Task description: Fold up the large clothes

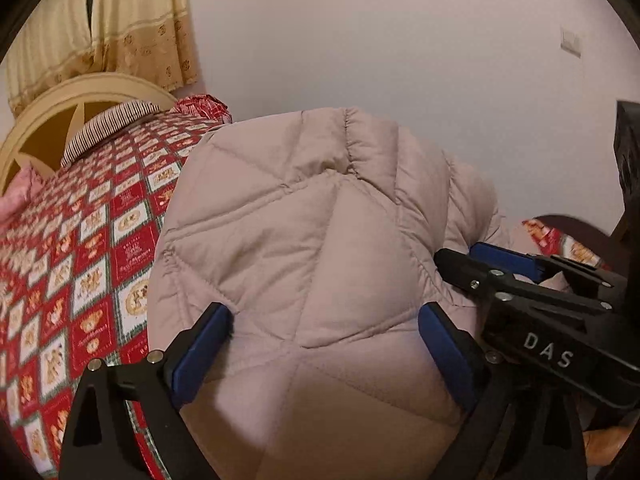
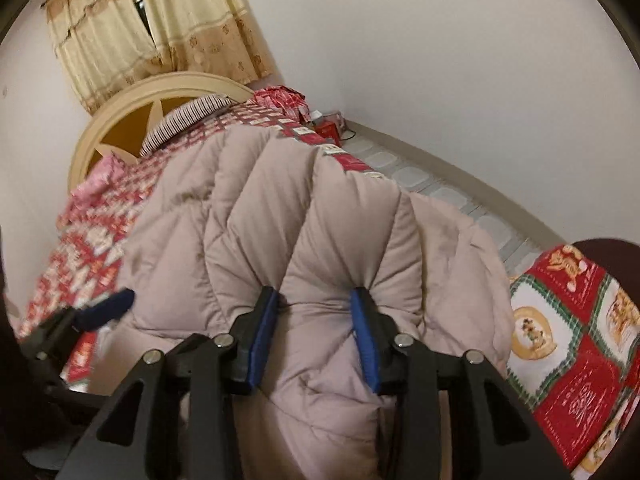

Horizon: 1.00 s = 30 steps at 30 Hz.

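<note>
Across the red patchwork bedspread (image 2: 568, 320) the beige quilted coat (image 2: 248, 216) runs lengthwise toward the headboard (image 2: 120, 112), its near edge bunched and clamped in the right gripper (image 2: 316, 336), while the left gripper (image 1: 324, 344) straddles it spread wide, seemingly unclamped.

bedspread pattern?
Red and white check with cartoon bear patches, on the bedspread; clearest in right wrist view.

Matt quilted cloth jacket (image 1: 320, 240) (puffy), printed cotton-looking bedspread (image 1: 100, 240), glossy wood headboard (image 1: 48, 120)
</note>
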Motion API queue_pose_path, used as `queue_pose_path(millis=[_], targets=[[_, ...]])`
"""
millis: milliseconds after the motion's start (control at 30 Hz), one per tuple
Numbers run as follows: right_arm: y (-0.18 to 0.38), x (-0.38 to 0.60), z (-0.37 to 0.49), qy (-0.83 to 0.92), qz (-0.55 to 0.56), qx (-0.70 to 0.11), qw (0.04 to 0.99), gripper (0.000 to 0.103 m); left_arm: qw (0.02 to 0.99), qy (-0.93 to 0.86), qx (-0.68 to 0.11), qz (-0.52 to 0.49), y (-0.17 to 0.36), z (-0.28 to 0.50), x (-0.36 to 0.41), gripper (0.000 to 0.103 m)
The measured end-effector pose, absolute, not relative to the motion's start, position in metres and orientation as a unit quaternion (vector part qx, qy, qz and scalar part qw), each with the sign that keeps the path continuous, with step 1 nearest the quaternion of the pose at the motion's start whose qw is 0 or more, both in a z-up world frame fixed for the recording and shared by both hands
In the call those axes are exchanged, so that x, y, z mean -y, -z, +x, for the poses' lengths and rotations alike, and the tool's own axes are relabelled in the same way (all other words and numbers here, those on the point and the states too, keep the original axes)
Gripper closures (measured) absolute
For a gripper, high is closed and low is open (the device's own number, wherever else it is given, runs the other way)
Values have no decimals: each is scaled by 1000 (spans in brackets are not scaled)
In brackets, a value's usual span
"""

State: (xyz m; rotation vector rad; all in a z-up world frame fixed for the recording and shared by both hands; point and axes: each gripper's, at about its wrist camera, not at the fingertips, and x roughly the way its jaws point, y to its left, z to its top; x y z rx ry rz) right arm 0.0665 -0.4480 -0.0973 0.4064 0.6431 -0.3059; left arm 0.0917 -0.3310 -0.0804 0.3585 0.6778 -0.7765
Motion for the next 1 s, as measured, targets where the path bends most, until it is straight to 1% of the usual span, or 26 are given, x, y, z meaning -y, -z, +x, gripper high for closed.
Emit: queue_pose_path(millis=[300, 600, 733, 1000], targets=[[104, 453, 62, 142, 216, -304, 917, 63, 861, 359, -313, 178, 90, 91, 338, 5], [108, 462, 67, 136, 217, -318, 913, 63, 862, 357, -312, 183, 91, 89, 336, 5], [105, 462, 67, 140, 218, -320, 911, 63, 860, 360, -314, 180, 94, 94, 337, 1], [107, 467, 67, 138, 231, -313, 911, 63, 862, 371, -301, 170, 101, 100, 340, 1]])
